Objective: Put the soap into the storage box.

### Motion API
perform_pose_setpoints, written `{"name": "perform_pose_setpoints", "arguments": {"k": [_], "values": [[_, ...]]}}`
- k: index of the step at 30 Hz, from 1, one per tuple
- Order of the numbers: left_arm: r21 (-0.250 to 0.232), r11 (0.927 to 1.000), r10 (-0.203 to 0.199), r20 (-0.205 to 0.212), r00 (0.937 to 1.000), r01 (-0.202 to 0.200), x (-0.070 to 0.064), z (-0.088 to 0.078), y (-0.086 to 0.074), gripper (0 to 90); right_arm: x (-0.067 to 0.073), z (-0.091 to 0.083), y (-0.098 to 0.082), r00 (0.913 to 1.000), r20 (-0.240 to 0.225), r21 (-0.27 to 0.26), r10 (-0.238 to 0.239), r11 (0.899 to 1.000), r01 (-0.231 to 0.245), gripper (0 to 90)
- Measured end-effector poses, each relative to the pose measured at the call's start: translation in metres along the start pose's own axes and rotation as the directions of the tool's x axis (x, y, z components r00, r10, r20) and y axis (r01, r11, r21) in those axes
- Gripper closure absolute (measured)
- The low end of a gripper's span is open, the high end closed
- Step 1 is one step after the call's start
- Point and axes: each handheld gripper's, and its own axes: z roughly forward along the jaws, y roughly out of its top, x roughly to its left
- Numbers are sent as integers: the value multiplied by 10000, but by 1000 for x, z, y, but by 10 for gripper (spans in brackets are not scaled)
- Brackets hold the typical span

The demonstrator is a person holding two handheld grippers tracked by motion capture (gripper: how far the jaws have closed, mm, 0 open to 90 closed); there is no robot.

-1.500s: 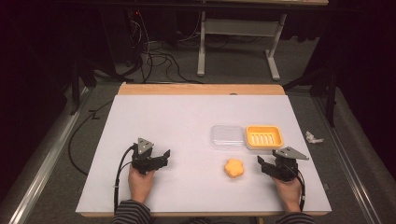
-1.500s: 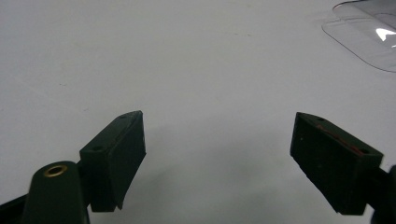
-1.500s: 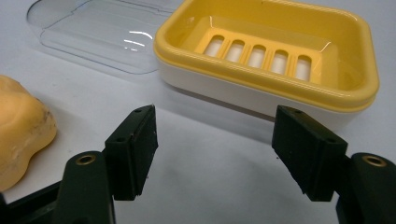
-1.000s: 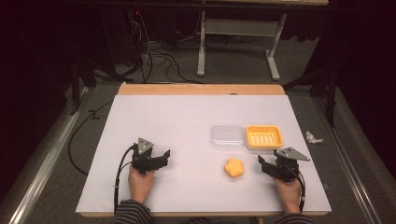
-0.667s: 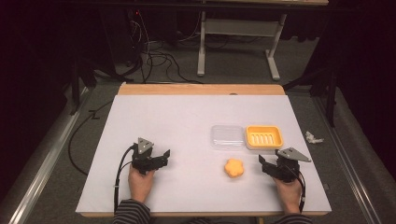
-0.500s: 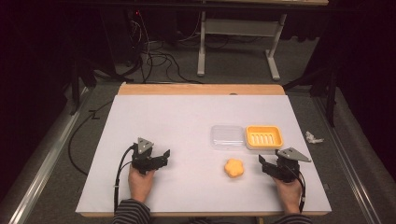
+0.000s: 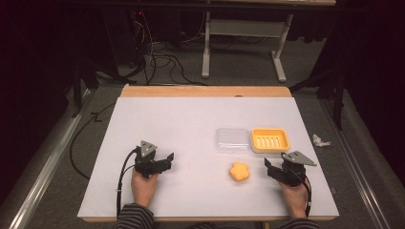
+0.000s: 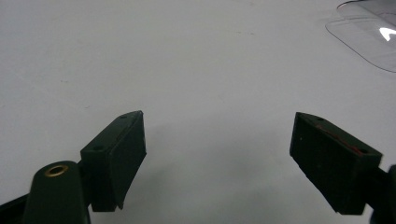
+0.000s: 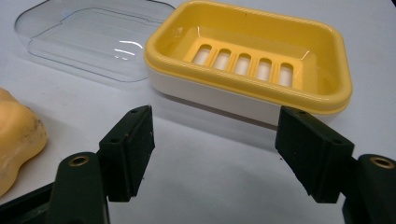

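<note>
so we hold both tools low over the white table (image 7: 191,124). our left gripper (image 7: 165,159) rests with its jaws spread wide, nothing between them. our right gripper (image 7: 268,168) is likewise spread and empty, facing the yellow soap dish (image 7: 270,140) (slotted insert inside). touching the dish's left side lies the clear lid (image 7: 232,140). near the right gripper, to its left, sits the orange flower-shaped soap (image 7: 239,171).
</note>
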Motion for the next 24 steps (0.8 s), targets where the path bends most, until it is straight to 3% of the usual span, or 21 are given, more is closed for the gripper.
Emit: {"name": "perform_pose_setpoints", "arguments": {"k": [8, 17, 21, 24], "values": [[74, 10000, -7, -33, 10000, 7, 1, 0, 1, 191, 10, -7, -1, 9998, -202, -293, 24, 9996, -30, 291], [42, 10000, -10, 14, 10000, 10, 1, 0, 1, 188, 21, -14, 0, 9989, -108, -556, -459, 9974, 452, 293], [35, 10000, -7, 34, 10000, 7, 1, 0, 1, 188, 25, -19, 0, 9983, -350, -676, -475, 9967, 451, 285], [17, 10000, 33, 41, 10000, -33, 1, -1, 0, 187, 27, -21, 1, 9952, -844, -622, -500, 9971, 448, 262]]}}
